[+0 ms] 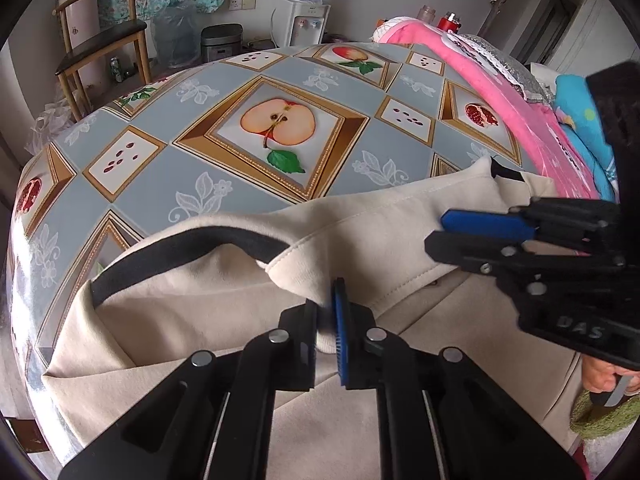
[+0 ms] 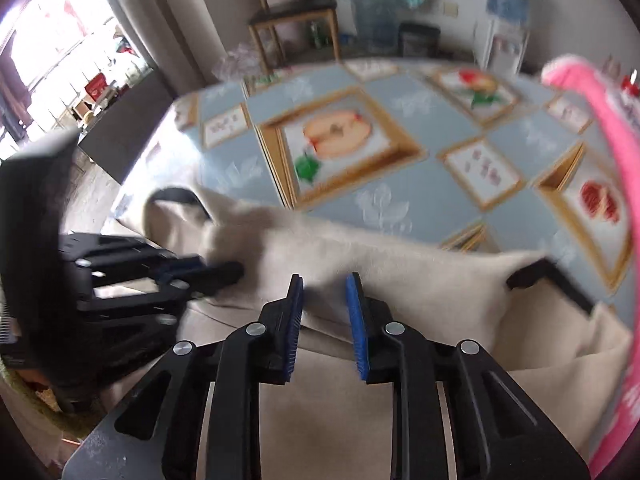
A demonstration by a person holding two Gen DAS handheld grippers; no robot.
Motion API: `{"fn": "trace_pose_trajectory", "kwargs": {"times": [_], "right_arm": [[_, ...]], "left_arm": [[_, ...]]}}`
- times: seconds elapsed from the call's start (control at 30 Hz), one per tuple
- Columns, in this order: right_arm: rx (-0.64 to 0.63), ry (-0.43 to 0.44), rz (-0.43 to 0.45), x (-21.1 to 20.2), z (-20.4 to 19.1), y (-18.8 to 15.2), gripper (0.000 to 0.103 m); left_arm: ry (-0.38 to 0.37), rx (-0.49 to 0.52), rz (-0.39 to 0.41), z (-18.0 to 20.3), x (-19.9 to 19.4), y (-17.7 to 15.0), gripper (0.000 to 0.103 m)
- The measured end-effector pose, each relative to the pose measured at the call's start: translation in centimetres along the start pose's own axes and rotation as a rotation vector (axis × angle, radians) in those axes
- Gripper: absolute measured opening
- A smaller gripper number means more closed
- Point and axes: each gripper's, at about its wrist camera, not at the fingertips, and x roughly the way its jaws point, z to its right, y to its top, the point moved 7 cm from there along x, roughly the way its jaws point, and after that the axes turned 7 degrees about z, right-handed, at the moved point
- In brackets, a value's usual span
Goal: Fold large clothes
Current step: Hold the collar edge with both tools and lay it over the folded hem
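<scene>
A cream garment (image 1: pixel 224 308) with black trim lies on the near part of the table with the fruit-pattern cloth (image 1: pixel 280 128). My left gripper (image 1: pixel 326 316) is shut on a folded edge of the garment, which bunches between the blue pads. My right gripper (image 2: pixel 323 312) is slightly open just above the garment (image 2: pixel 400 276), with cloth showing in the gap; the right wrist view is blurred. The right gripper also shows in the left wrist view (image 1: pixel 448 226), to the right over the cloth. The left gripper shows in the right wrist view (image 2: pixel 224 270) at the left.
A pink blanket (image 1: pixel 500 92) and blue bedding (image 1: pixel 580 120) lie along the table's right side. A wooden chair (image 1: pixel 104 40), a rice cooker (image 1: pixel 220 42) and a water dispenser (image 1: pixel 304 16) stand beyond the far edge.
</scene>
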Motion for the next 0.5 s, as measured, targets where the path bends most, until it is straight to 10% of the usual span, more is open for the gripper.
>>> {"fn": "trace_pose_trajectory", "kwargs": {"times": [0.3,0.5], "right_arm": [[0.043,0.067,0.016,0.1,0.3,-0.9,0.022],[0.008,0.050,0.033,0.1,0.2,-1.8,0.022]], "left_arm": [[-0.020,-0.089,0.149,-1.7,-4.3,3.1,0.017],[-0.062,0.021,0.047,2.4,-1.2,2.0,0.018]]}}
